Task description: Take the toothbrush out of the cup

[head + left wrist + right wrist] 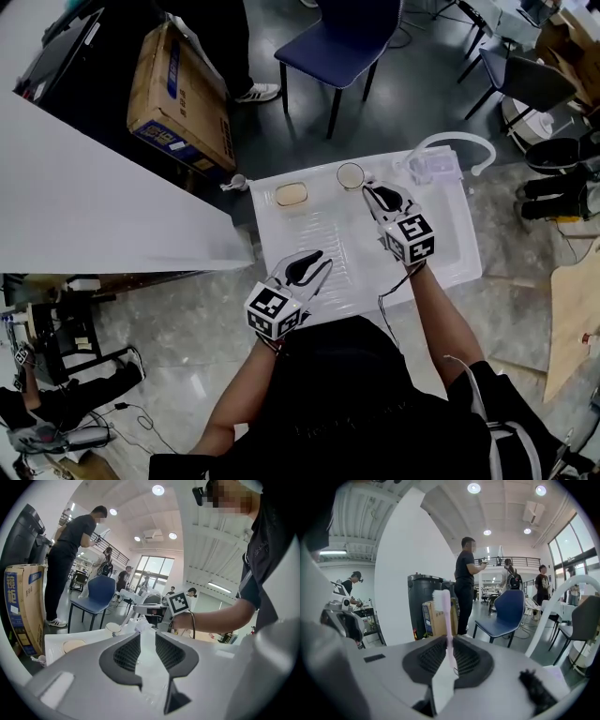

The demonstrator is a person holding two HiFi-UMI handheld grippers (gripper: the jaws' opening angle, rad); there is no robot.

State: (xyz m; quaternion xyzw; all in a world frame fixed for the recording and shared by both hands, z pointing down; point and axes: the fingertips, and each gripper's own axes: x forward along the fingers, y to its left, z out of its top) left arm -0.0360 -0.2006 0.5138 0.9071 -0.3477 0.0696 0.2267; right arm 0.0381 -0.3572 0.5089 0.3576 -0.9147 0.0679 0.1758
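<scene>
Blue chair (339, 37), cardboard box (173, 98) on grey floor (272, 131); round ceiling lights (474, 487).

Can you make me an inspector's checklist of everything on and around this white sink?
Surface: white sink top, ribbed in the middle, tap at the back corner.
Job's things: pink toothbrush held bristles up; cup upright near the back edge.
Clutter: bar of soap left of the cup; clear box by the tap.
Grippers: left gripper open, nothing between its jaws; right gripper shut on the toothbrush, beside the cup.
Cables: black cable hanging from the right gripper; more cables on the floor.
Surroundings: blue chair, cardboard box, people standing.
</scene>
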